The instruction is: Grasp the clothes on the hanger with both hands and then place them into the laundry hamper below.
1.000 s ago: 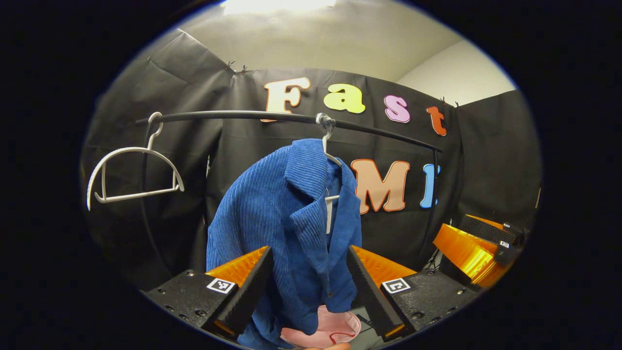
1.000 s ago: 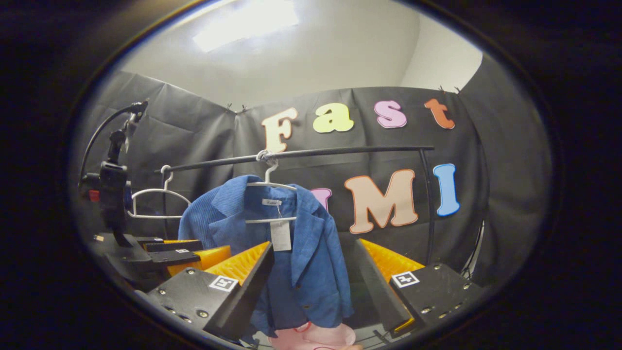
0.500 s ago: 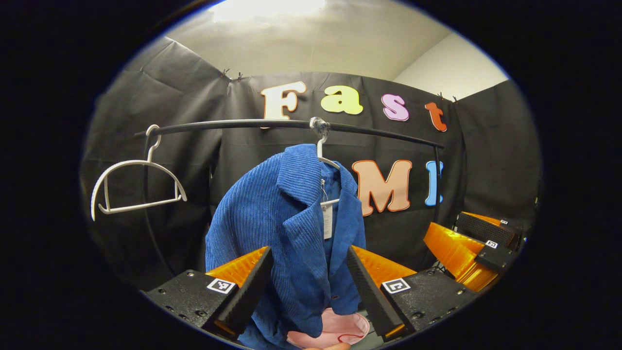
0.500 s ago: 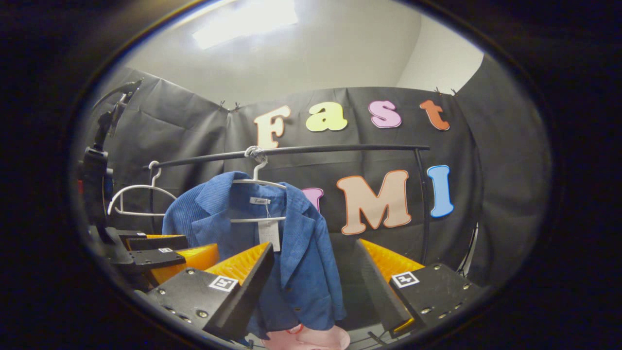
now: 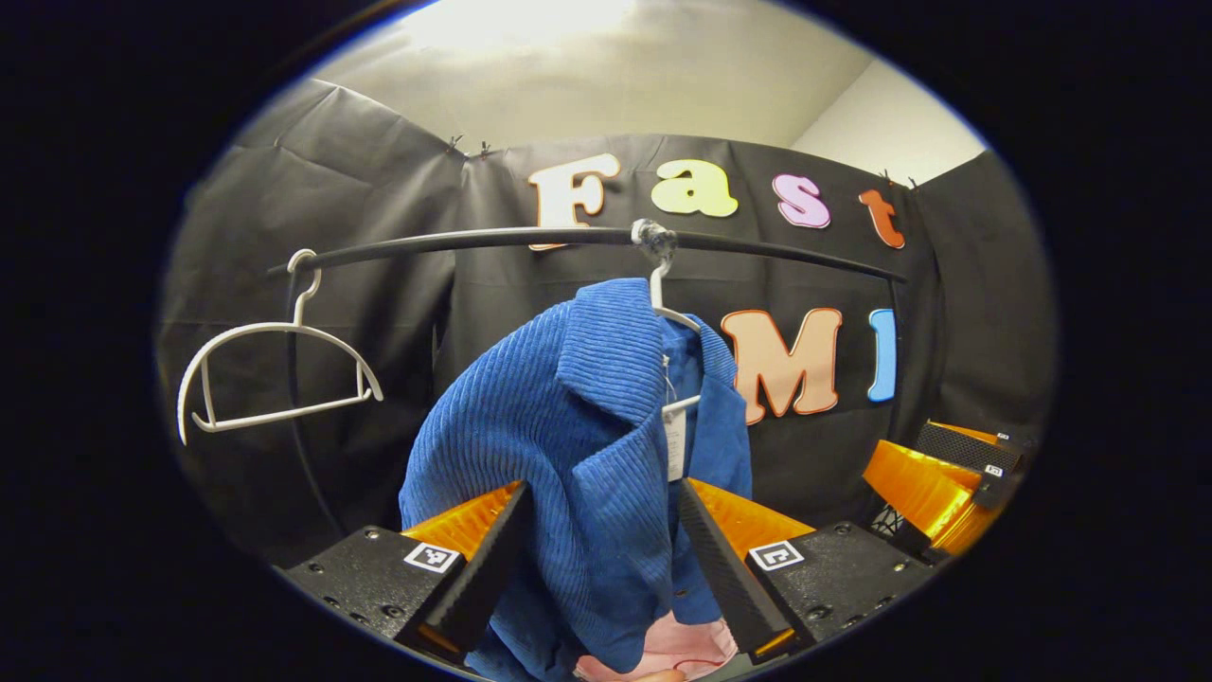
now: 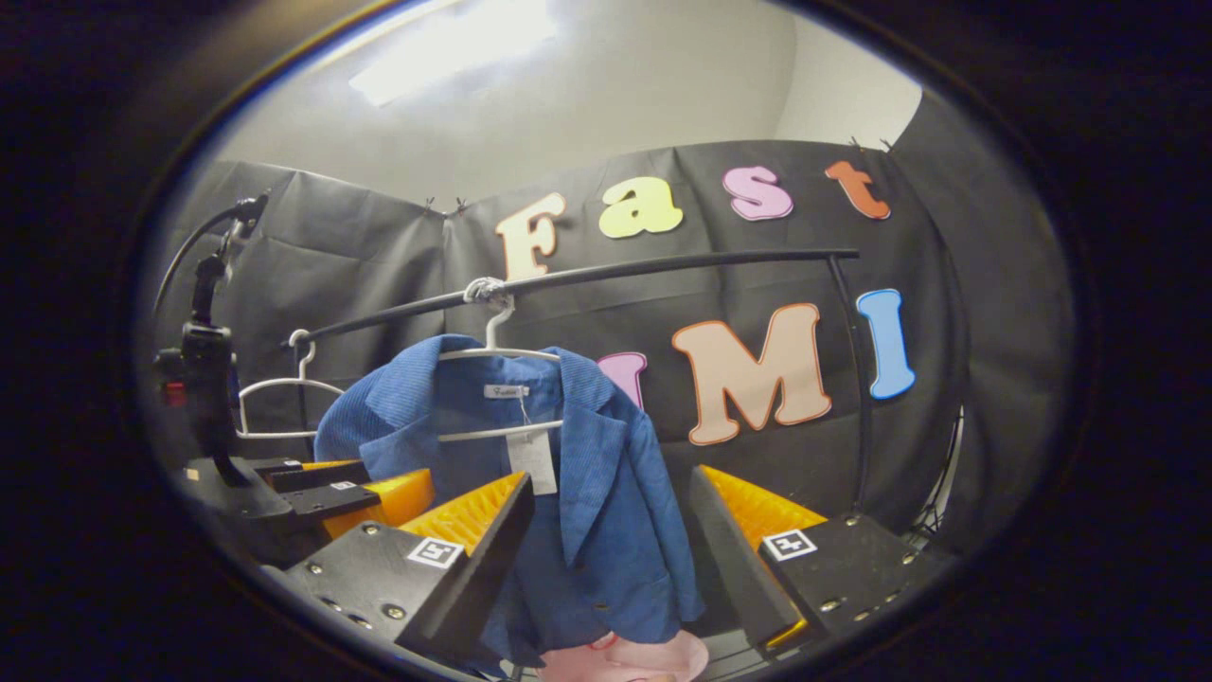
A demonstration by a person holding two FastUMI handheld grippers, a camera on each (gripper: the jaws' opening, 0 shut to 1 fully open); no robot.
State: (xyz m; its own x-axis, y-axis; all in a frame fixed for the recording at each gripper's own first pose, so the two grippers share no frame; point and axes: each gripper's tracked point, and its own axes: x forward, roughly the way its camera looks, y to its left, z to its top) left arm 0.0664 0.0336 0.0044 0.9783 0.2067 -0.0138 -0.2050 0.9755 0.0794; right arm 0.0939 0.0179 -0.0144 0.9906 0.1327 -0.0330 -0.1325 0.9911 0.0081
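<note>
Both tongs gape wide before a blue jacket on the rail.

Left gripper view: the left tongs [image 5: 598,559] stand wide open, holding nothing; the blue jacket [image 5: 578,455] on its white hanger [image 5: 668,308] fills the gap between them, contact unclear. A pink hamper [image 5: 682,644] peeks below.
Right gripper view: the right tongs [image 6: 611,554] are equally spread and empty, the jacket [image 6: 568,483] hanging beyond them from the black rail [image 6: 663,270], with the hamper [image 6: 630,655] beneath it.
</note>
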